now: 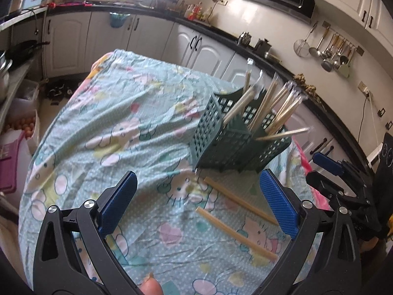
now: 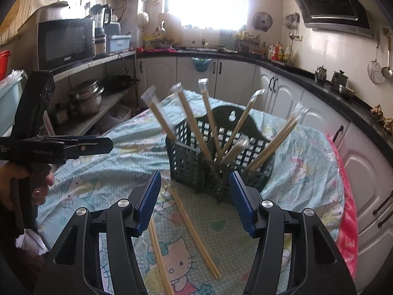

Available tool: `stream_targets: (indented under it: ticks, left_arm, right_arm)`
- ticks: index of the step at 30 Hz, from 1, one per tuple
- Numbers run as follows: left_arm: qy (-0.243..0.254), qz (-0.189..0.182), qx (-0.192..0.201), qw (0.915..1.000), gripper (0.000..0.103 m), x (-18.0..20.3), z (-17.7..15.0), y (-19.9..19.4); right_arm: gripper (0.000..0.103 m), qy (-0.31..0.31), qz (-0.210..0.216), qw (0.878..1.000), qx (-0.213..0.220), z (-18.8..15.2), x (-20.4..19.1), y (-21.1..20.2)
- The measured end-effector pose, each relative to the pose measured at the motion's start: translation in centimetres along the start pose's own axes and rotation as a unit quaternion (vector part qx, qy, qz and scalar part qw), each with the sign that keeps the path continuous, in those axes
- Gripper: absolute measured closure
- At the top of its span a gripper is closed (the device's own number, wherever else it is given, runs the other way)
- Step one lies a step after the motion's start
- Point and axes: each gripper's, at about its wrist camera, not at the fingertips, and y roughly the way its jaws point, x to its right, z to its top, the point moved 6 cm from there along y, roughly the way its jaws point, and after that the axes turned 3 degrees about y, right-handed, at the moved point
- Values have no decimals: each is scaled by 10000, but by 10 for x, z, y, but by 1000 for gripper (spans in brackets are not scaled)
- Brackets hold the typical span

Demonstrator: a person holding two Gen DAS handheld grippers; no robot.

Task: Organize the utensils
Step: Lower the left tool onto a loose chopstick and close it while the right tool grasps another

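A dark green lattice utensil basket [image 1: 221,135] [image 2: 196,152] stands on the cartoon-print cloth and holds several wrapped chopstick pairs [image 1: 270,105] [image 2: 211,123] leaning outward. Two wrapped chopstick pairs lie flat on the cloth in front of it: one [image 1: 240,204] [image 2: 194,231] nearer the basket, one [image 1: 235,233] [image 2: 159,258] closer to me. My left gripper [image 1: 196,204] is open and empty, hovering above the loose pairs. My right gripper [image 2: 196,201] is open and empty, just in front of the basket above the loose pairs. It also shows in the left wrist view [image 1: 343,179].
The table is covered by a light blue cloth [image 1: 110,127] with a pink blanket [image 2: 346,221] at its right edge. White cabinets [image 2: 282,91] and a black counter run behind. Shelves with pots [image 2: 86,98] and a microwave [image 2: 66,41] stand at the left.
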Motion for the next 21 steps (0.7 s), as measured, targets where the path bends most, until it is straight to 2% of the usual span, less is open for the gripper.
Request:
stream_targets:
  ticks: [2,8,12,21]
  left_arm:
    - [-87,-32,-135,9999,12,-3,-9,6]
    - [-216,-118,-477,9986,29,-9,-29,22]
    - [-325,-210,-696,9968,40,-13,-41,32]
    - [-440,-469,-1101,9918,58,-10,-57,57]
  right_arm:
    - [47,-42,20,9999,-95,-6,-2,7]
    - [48,-63,143,9989,-448,-21,-6,32]
    - [53,-86,202,9975,-667,-32,-6,47]
    - [56,-124,278,9945,-1003,-48,-8,72]
